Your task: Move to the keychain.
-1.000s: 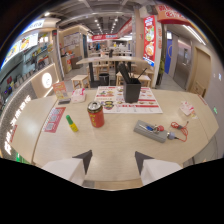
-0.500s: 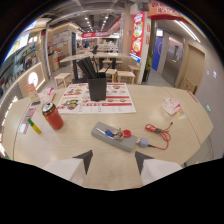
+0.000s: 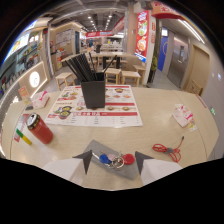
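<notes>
Marker [image 3: 22,136] and red can [image 3: 40,128] sit far left on the round table [image 3: 150,135], well apart from the work. Centre, a black holder of chopsticks [image 3: 93,92] stands on a printed menu mat [image 3: 95,107]. Nearer, the keychain [image 3: 115,160], with blue and red tags on a metal ring, lies on a grey pouch [image 3: 102,152], between the tips of the gripper [image 3: 113,161], whose fingers stand apart with a gap either side. It looks light, loose and jangly; the ring cluster seems the surest hold, since the flat tags may slide. A red cord [image 3: 167,149] and a packet [image 3: 181,116] lie right.
</notes>
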`<state>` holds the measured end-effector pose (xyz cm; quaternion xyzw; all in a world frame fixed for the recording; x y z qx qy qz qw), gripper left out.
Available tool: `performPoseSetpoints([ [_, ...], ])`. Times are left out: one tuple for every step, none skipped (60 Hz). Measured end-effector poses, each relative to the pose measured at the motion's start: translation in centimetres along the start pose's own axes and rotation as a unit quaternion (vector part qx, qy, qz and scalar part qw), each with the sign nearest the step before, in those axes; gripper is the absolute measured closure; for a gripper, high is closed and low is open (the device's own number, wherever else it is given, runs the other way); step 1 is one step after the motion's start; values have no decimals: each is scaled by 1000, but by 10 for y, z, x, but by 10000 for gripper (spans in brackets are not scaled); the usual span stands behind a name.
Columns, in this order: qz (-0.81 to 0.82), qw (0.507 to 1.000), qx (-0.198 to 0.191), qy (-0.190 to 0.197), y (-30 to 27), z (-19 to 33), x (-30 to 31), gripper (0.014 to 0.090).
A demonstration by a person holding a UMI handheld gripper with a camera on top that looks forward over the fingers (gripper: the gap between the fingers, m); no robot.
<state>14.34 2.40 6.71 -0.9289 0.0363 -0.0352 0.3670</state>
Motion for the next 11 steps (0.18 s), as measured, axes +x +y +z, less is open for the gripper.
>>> performPoseSetpoints([
  [0, 1000, 0, 0, 0, 1, 0, 201],
  [0, 1000, -1, 0, 0, 1, 1, 202],
  [-1, 1000, -2, -1, 0, 2, 1, 201],
  [-1, 1000, -2, -1, 0, 3, 1, 203],
  [0, 1000, -3, -1, 0, 3, 1, 201],
  [0, 1000, -3, -1, 0, 3, 2, 202],
  [-1, 1000, -3, -1, 1, 4, 2, 202],
  [-1, 1000, -4, -1, 1, 4, 2, 202],
  [-1, 1000, -4, -1, 1, 4, 2, 202],
  [-1, 1000, -4, -2, 1, 4, 1, 201],
  [0, 1000, -4, -3, 1, 4, 1, 202],
])
